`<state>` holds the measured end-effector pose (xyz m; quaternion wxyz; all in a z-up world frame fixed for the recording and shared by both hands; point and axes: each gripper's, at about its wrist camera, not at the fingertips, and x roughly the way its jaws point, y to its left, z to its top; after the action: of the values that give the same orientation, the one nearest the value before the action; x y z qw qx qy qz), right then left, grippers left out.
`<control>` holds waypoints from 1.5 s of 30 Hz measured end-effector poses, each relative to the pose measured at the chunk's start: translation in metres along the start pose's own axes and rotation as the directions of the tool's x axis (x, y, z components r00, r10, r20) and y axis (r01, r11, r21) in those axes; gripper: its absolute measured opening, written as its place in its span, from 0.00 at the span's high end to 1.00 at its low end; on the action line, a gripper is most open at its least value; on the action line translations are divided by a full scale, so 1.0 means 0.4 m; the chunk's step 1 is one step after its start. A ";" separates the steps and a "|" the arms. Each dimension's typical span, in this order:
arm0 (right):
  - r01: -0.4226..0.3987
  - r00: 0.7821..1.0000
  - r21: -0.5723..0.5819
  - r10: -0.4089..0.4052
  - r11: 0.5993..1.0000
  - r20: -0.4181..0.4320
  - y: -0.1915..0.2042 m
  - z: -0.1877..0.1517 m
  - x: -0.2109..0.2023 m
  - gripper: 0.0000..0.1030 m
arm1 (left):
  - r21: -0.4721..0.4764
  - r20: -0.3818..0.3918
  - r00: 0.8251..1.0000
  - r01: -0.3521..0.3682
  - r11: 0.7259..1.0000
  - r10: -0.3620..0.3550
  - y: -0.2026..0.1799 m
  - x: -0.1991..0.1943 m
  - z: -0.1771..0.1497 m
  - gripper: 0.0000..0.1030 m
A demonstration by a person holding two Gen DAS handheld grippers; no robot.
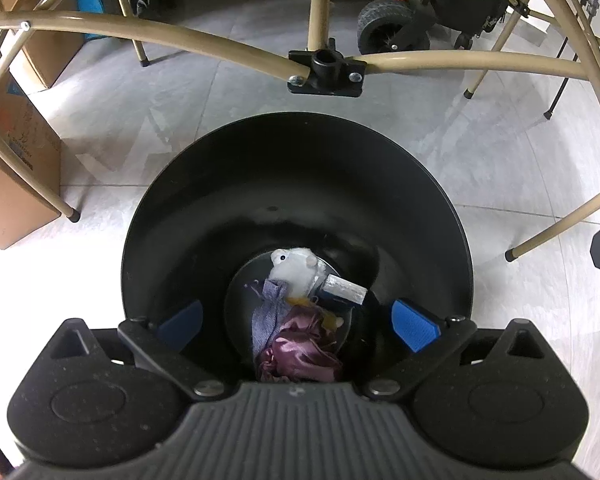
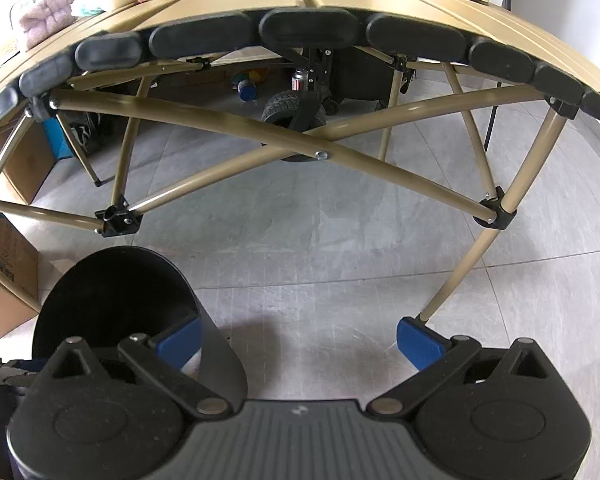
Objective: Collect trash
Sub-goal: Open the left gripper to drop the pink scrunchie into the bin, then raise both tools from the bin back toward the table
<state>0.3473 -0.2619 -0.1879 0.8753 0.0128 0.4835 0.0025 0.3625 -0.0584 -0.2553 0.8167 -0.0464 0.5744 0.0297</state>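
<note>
Both claws gape empty: left claw [image 1: 298, 322] hangs above the black bin [image 1: 180, 216], where purple satin cloth [image 1: 300, 350], white plush toy [image 1: 294, 270] and silver packet [image 1: 346, 289] lie; right claw [image 2: 298, 340] hangs over floor [image 2: 320, 272].

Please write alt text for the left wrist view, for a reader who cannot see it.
The open left hand-held gripper hovers over a black bin on a grey tiled floor. At the bin's bottom lie a white plush toy, purple cloths and a small silver packet. Tan table legs cross behind.
</note>
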 end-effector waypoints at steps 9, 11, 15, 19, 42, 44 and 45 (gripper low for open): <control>0.000 1.000 0.002 0.000 1.000 0.006 -0.001 0.004 -0.005 0.00 | 0.031 -0.020 1.000 -0.012 0.999 0.013 -0.011 -0.039 -0.006 0.00; -0.002 1.000 0.002 0.002 1.000 0.009 -0.002 0.004 -0.008 0.00 | 0.033 -0.017 1.000 -0.007 0.999 0.007 -0.012 -0.054 -0.006 0.00; -0.008 1.000 -0.003 0.008 1.000 0.022 0.000 0.004 -0.022 0.00 | 0.045 0.005 1.000 0.001 0.999 -0.001 -0.013 -0.088 -0.008 0.00; -0.017 0.999 -0.015 0.018 1.000 0.037 0.003 0.004 -0.039 0.00 | 0.065 0.045 0.999 -0.006 0.998 0.003 -0.018 -0.127 -0.008 0.00; -0.110 0.979 -0.061 0.118 0.992 0.166 0.007 0.022 -0.191 0.00 | 0.055 0.268 0.962 0.031 0.998 -0.045 0.033 -0.346 -0.006 0.00; -0.134 0.972 -0.066 0.145 0.989 0.187 0.004 0.027 -0.216 0.00 | 0.045 0.302 0.952 0.035 0.998 -0.047 0.044 -0.373 0.001 0.00; -0.151 0.966 -0.075 0.163 0.986 0.202 0.004 0.030 -0.233 0.00 | 0.041 0.319 0.946 0.037 0.998 -0.048 0.051 -0.387 0.003 0.00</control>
<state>0.3078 -0.2623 -0.1027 0.9179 0.0254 0.3868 0.0846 0.3093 -0.0371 -0.1101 0.9002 -0.0395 0.4336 0.0093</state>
